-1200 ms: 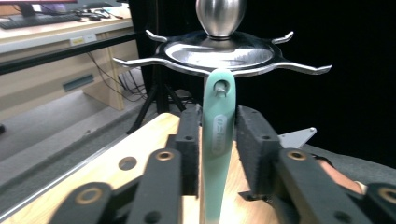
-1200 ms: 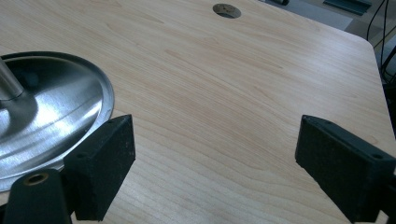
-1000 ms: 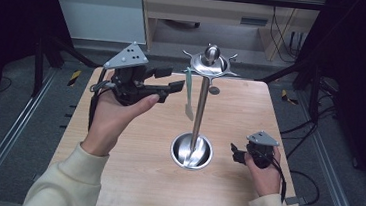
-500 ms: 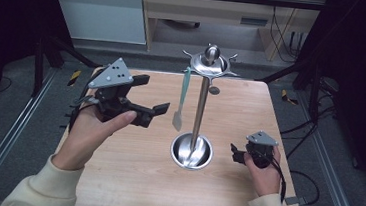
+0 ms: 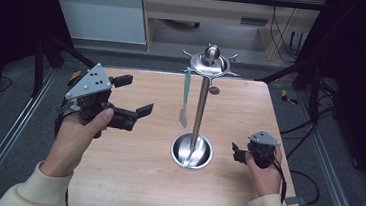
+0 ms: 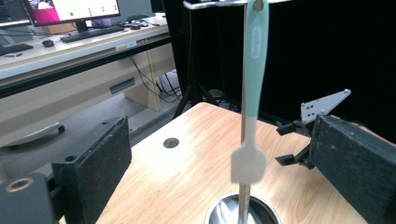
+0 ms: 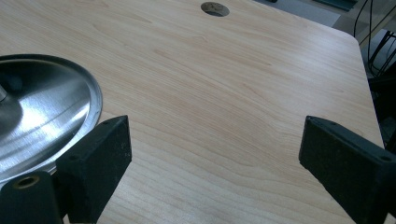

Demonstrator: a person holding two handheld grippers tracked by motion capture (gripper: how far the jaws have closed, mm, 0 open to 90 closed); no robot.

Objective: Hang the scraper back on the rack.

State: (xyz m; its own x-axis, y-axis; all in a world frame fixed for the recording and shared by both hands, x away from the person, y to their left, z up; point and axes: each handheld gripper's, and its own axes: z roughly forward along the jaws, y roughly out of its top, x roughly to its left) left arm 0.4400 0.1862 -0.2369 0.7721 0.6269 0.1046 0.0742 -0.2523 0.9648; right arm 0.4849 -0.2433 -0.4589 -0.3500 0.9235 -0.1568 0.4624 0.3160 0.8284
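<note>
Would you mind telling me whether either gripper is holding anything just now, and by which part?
Nothing is held. The left gripper and right gripper are both open and empty; the spatula hangs from the stand.

A teal-handled, white-headed spatula [image 5: 185, 96] hangs over the pale wood-grain table [image 5: 130, 163].

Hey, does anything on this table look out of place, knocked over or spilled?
Nothing stands out. The steel stand is upright on its round base, and the teal spatula hangs straight from a hook. Both grippers are open and apart from it.
</note>
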